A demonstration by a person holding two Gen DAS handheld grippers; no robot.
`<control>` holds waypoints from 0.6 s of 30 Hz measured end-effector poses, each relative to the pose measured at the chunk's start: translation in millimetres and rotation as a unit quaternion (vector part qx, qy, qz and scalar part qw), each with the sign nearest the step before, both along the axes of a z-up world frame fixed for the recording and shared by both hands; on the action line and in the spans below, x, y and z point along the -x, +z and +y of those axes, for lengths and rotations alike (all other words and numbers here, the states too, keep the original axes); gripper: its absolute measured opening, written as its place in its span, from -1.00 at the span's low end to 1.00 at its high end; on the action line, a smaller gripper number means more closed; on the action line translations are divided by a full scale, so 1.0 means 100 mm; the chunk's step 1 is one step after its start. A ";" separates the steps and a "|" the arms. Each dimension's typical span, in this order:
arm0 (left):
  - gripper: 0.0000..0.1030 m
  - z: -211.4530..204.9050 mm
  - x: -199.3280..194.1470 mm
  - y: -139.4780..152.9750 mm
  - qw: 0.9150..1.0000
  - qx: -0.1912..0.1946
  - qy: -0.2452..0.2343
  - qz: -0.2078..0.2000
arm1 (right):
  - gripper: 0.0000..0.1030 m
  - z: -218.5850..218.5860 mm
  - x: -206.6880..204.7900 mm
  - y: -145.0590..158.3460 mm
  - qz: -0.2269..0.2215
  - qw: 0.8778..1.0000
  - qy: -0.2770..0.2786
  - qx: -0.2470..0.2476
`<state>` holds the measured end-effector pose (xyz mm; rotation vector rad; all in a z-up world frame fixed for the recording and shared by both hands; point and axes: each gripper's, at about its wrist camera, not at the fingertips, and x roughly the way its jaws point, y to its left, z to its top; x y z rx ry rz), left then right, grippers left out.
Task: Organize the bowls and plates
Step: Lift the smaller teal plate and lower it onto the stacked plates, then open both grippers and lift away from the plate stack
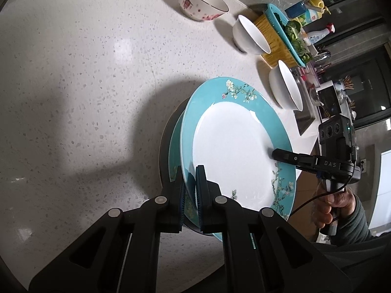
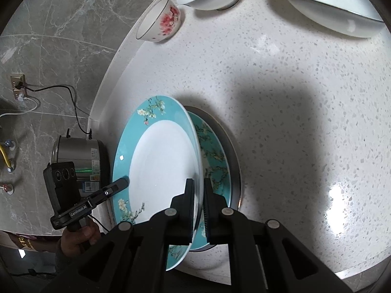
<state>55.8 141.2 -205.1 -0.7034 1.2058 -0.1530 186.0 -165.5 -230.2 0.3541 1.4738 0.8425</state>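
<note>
Left wrist: both tools (image 1: pixel 190 183) (image 2: pixel 199 195) clamp teal plate (image 1: pixel 232 141); tilted.

Both grippers' jaws clamp the teal-rimmed plate (image 2: pixel 161 161) above another plate (image 2: pixel 215 156)

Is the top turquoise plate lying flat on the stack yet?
No. The turquoise plate is tilted, clamped by both tongs above the lower plate.

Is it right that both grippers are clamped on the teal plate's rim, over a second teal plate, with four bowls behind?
Not quite: three bowls, as the left wrist view shows: floral bowl, two white bowls. Both the left gripper and right gripper clamp the teal plate over the second plate.
</note>
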 end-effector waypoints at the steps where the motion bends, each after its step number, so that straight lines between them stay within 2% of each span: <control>1: -0.88 0.00 -0.01 -0.01 1.000 0.000 -0.001 0.000 | -0.82 0.00 0.00 0.00 -0.001 1.000 0.000 0.002; 18: -0.88 -0.07 -0.09 -0.16 1.000 0.007 -0.009 0.003 | -0.82 0.09 0.07 -0.02 -0.049 0.998 0.016 0.033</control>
